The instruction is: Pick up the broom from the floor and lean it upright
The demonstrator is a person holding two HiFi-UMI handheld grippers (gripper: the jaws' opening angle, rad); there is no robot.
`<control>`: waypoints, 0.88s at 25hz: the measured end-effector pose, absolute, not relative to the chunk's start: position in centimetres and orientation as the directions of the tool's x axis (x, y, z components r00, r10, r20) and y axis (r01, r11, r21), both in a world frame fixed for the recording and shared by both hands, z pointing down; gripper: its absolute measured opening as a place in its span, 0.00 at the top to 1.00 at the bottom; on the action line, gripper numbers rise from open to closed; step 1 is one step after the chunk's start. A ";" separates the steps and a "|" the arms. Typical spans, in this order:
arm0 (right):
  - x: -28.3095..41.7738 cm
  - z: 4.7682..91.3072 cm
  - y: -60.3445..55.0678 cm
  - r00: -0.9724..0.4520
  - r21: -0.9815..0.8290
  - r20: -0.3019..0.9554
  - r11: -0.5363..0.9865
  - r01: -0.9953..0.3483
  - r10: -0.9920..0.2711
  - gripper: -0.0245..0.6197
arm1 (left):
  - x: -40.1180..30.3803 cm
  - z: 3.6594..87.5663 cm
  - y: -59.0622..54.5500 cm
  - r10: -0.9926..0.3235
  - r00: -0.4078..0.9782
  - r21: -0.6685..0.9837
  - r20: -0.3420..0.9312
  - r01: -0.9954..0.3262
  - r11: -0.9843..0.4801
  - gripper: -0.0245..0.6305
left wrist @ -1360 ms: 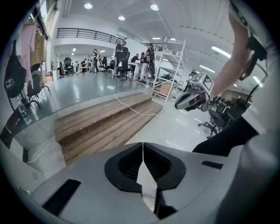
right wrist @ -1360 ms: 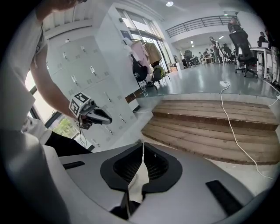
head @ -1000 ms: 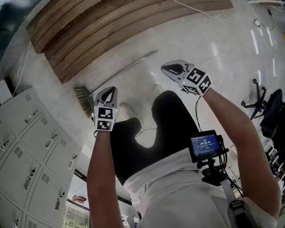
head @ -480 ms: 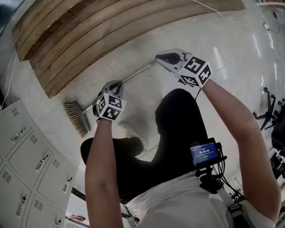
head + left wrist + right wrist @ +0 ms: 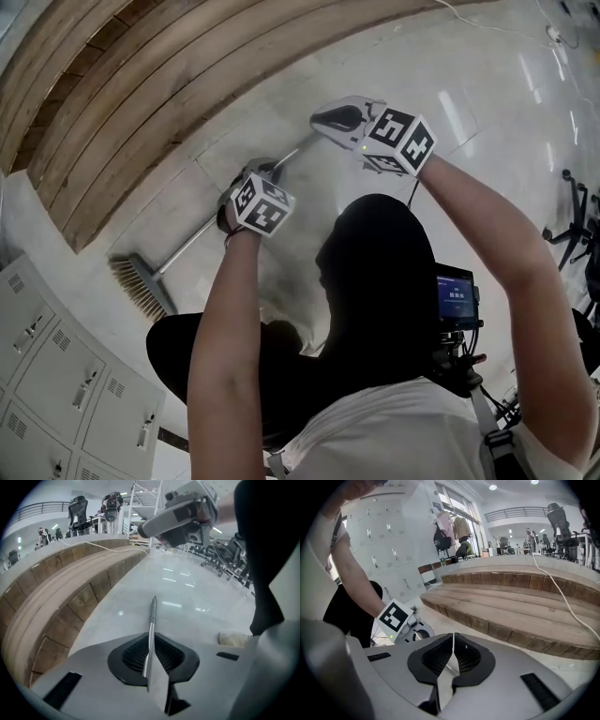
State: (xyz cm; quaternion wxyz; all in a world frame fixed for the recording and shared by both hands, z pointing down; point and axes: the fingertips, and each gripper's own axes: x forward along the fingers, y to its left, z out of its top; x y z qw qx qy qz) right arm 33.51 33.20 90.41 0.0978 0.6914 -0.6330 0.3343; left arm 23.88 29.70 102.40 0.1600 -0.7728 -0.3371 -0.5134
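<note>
**Left one's got the broom, right one's clamped on nothing**

Head view: the left gripper (image 5: 270,170) is clenched on the broom (image 5: 187,247) handle, up toward the tip end. The bristles are down on the pale floor (image 5: 487,141), between the wooden steps (image 5: 141,103) and the lockers (image 5: 56,375). The right gripper (image 5: 317,117) hovers by the handle tip.

Left gripper view: the jaws are pinched on the thin metal handle and its tip pokes out free.

Right gripper view: the jaws are pressed together, with nothing in them.

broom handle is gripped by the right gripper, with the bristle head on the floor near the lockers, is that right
Wrong gripper: the left gripper is shut on the broom handle, as the left gripper view shows; the right gripper is shut, off the handle. The bristle head is on the floor near the lockers.
</note>
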 end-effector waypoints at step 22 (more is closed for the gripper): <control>35.8 92.2 41.3 0.071 -0.276 0.618 -0.300 -0.913 -0.783 0.93 | 29.5 109.3 36.3 0.200 0.108 0.044 0.974 0.774 -0.631 0.83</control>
